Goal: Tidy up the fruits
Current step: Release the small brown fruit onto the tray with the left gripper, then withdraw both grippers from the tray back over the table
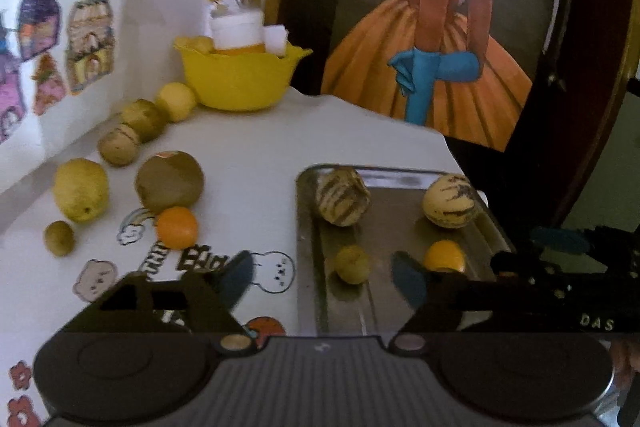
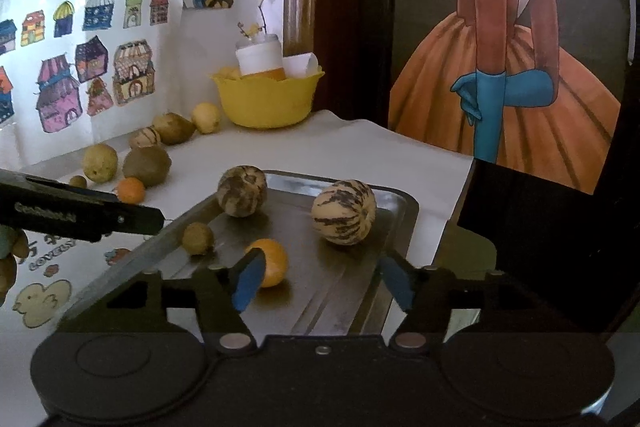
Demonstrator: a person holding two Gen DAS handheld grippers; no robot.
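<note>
Blue fingers [image 2: 249,281] beside tray's orange [image 2: 274,262].

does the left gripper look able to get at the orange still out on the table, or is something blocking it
Probably yes. The left gripper is open and holds nothing, and the orange lies ahead and to its left on the table. The cloth between them is bare; the brown fruit sits just behind it, not in the way.
</note>
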